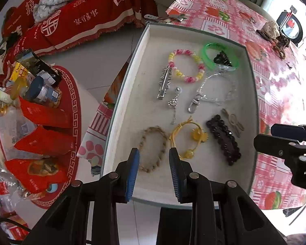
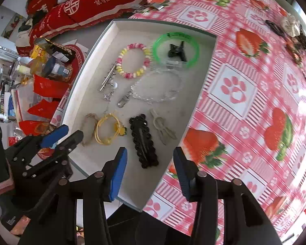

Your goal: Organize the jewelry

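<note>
In the left wrist view, the left gripper [image 1: 154, 159] is hovering at the lower centre with its tongs apart, holding nothing, over the white tray [image 1: 132, 77]. A braided band [image 1: 153, 149] is lying there, then a yellow bracelet [image 1: 188, 136] and a dark hair clip [image 1: 223, 139]. At the right edge, the right gripper [image 2: 150, 157] is also standing apart and empty.

We hold our left hand-held gripper [image 1: 154, 161] level and pointing forward, its two blue-padded fingers [image 1: 132, 171] parted with nothing between them. Our right hand-held gripper [image 2: 150, 163] also stands spread wide and empty, its fingers [image 2: 118, 173] further apart than the left pair. Each shows at the edge of the other's wrist view, side by side and not touching.
</note>
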`<act>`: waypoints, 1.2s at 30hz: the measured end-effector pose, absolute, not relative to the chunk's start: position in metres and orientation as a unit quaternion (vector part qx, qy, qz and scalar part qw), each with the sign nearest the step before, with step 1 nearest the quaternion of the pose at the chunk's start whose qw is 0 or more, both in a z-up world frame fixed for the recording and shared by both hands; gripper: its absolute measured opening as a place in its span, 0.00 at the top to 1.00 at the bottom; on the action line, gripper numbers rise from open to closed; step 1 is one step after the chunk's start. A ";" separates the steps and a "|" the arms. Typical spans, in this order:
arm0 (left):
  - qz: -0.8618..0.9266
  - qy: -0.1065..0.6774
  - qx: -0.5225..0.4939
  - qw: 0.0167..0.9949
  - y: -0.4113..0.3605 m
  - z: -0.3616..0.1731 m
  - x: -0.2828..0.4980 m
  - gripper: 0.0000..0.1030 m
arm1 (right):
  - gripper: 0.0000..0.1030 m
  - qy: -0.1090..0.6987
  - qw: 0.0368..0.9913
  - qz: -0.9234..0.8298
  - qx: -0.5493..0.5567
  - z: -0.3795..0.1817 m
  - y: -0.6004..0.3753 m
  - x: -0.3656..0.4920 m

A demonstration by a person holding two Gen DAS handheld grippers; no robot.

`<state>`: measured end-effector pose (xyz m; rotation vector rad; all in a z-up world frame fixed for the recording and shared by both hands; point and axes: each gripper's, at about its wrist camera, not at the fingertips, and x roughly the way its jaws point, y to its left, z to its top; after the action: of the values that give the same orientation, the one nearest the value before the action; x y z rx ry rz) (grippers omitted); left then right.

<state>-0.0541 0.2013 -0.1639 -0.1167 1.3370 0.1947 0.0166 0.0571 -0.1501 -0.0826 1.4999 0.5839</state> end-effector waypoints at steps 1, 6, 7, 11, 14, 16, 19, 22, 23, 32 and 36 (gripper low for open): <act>0.089 0.618 -0.056 0.779 0.201 -0.161 -0.055 0.64 | 0.48 0.671 0.693 0.260 -0.034 -0.147 0.053 0.017; 0.088 0.616 -0.064 0.780 0.195 -0.142 -0.061 0.19 | 0.43 0.669 0.699 0.252 -0.026 -0.131 0.034 0.015; 0.092 0.613 -0.064 0.782 0.194 -0.139 -0.062 0.05 | 0.42 0.668 0.701 0.250 -0.026 -0.127 0.031 0.014; 0.093 0.596 -0.056 0.795 0.188 -0.119 -0.067 0.00 | 0.41 0.659 0.711 0.246 -0.028 -0.109 0.021 0.014; 0.089 0.596 -0.057 0.796 0.186 -0.109 -0.069 0.00 | 0.36 0.650 0.719 0.245 -0.031 -0.095 0.020 0.013; 0.094 0.595 -0.053 0.797 0.184 -0.102 -0.070 0.00 | 0.32 0.642 0.726 0.247 -0.035 -0.084 0.019 0.012; 0.103 0.591 -0.054 0.798 0.185 -0.090 -0.071 0.00 | 0.23 0.628 0.736 0.248 -0.047 -0.071 0.020 0.010; 0.108 0.587 -0.066 0.800 0.188 -0.080 -0.072 0.00 | 0.20 0.614 0.748 0.245 -0.060 -0.058 0.022 0.006; 0.114 0.584 -0.064 0.801 0.190 -0.076 -0.073 0.00 | 0.19 0.611 0.751 0.243 -0.064 -0.054 0.023 0.006; 0.136 0.565 -0.054 0.812 0.194 -0.056 -0.080 0.00 | 0.00 0.565 0.786 0.238 -0.081 -0.025 0.023 0.001; 0.139 0.563 -0.058 0.813 0.195 -0.051 -0.083 0.00 | 0.00 0.563 0.787 0.238 -0.084 -0.023 0.025 0.001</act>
<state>-0.0832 0.1953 -0.0511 -0.1230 1.2017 0.2968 0.0010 0.0249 -0.0225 -0.1821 1.2146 0.5134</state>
